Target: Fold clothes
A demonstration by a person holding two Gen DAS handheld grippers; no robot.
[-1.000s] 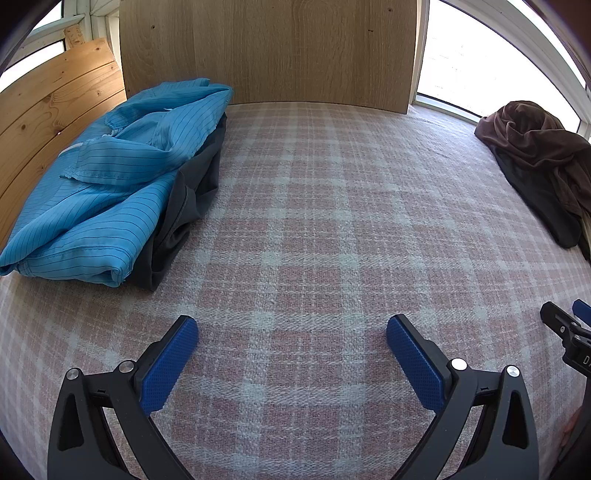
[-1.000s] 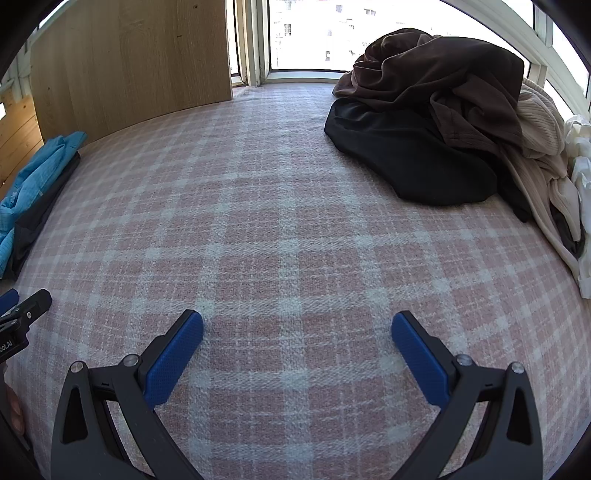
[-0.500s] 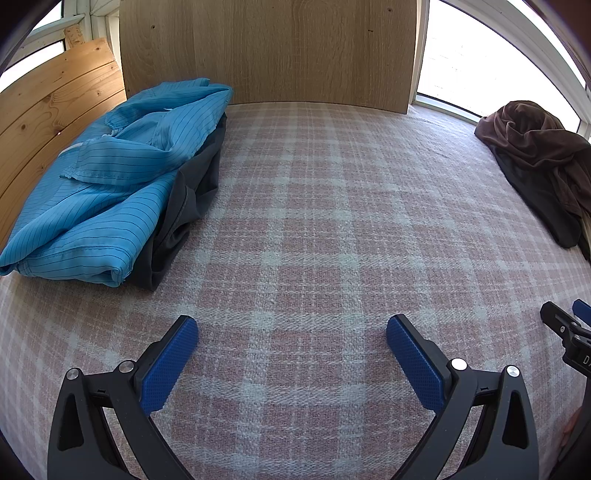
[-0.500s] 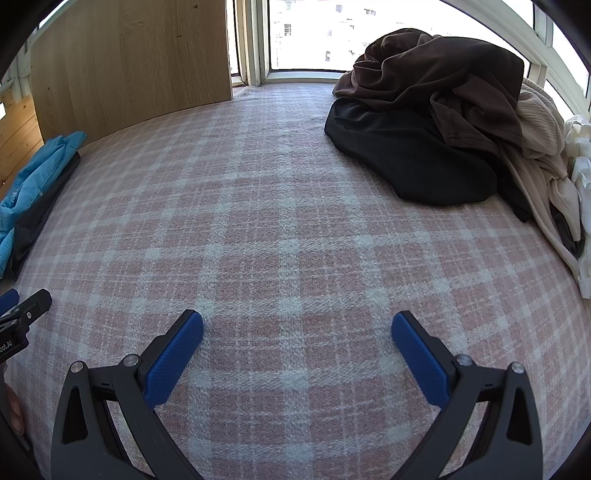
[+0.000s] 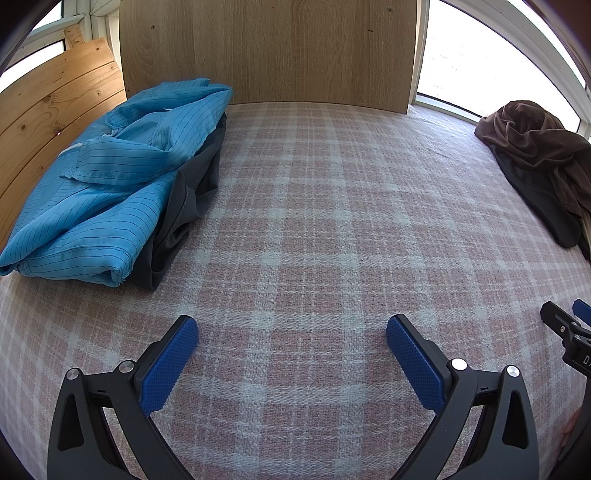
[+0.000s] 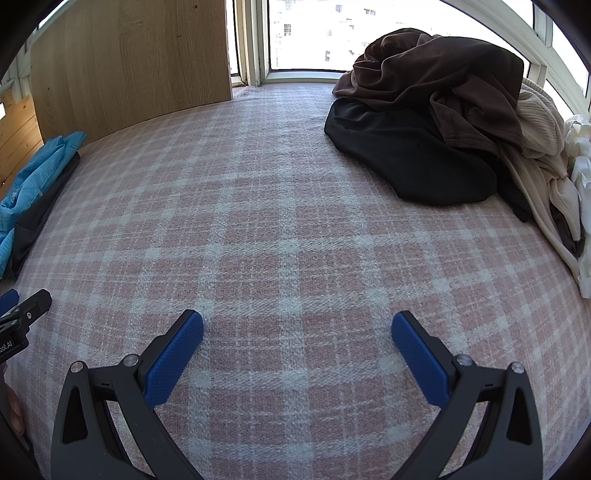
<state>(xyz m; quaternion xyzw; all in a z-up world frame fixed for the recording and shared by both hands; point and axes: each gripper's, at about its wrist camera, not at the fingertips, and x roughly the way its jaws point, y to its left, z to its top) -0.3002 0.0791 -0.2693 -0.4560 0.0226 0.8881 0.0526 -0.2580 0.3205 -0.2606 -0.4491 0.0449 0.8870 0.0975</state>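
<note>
Tongs first: in the left wrist view your left tongs (image 5: pixel 291 328) stand wide and empty, blue pads (image 5: pixel 168 363) low over the pink plaid cover (image 5: pixel 314 206) of what looks like a bed or window seat. Far left lies the folded stack, a blue striped garment (image 5: pixel 110 173) on top of a dark grey one (image 5: pixel 192 192), pushed against the wooden boards (image 5: pixel 55 107). Far right you can see the edge of the unfolded pile, a brown garment (image 5: pixel 532 136) over a black one (image 5: pixel 535 192). The tip of your right tongs shows at the right edge.

In the right wrist view your right tongs (image 6: pixel 297 330) also stand wide with nothing between the pads, over bare plaid. The unfolded pile sits far right, near the window (image 6: pixel 306 33): brown garment (image 6: pixel 443 85) on top, black garment (image 6: pixel 402 155) under it toward you, a cream knit (image 6: pixel 535 129) and something white (image 6: pixel 580 177) behind.

The step in hand is probably fetching the next piece. Take the brown one, since it lies uppermost; pinch a single layer near an edge or seam so the black one does not drag along. Lift it clear, bring it to the open middle and let your left tongs take a second corner before spreading it flat.
</note>
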